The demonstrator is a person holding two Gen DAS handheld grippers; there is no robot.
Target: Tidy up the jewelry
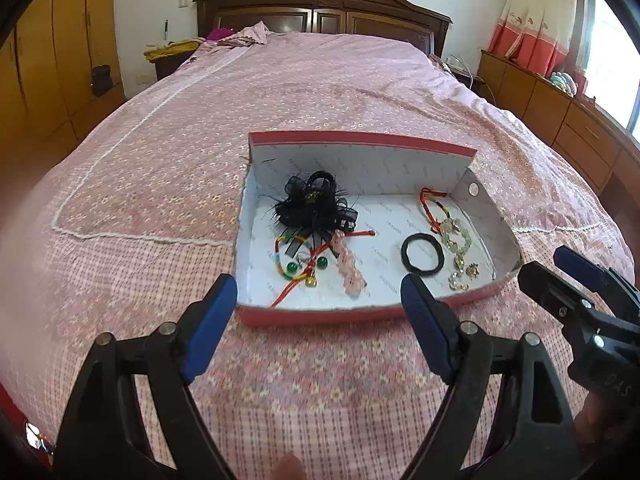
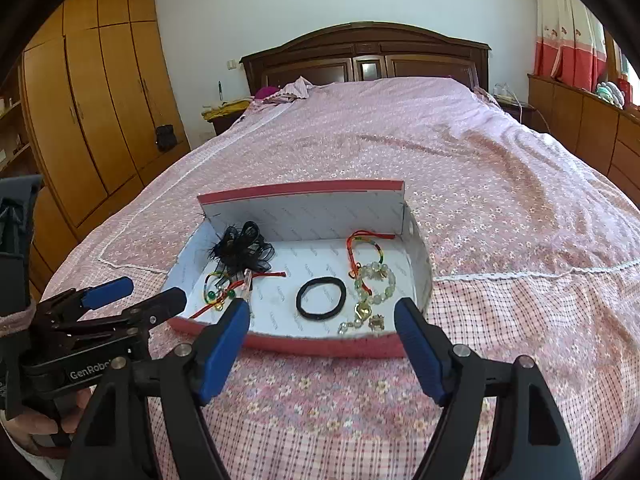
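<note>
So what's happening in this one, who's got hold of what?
Nothing is held right now. A person has a gripper in each hand; the left gripper and right gripper both hover open just short of a red box on a pink bedspread. The jewelry already lies inside: a black feathered hair clip, a black hair tie, a pale bead bracelet, a pink bead strand and red cords.

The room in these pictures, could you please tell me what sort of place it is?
It looks like a home bedroom: a bed with a pink floral cover, a dark wooden headboard at its far end, and a tall wooden wardrobe along the wall.
</note>
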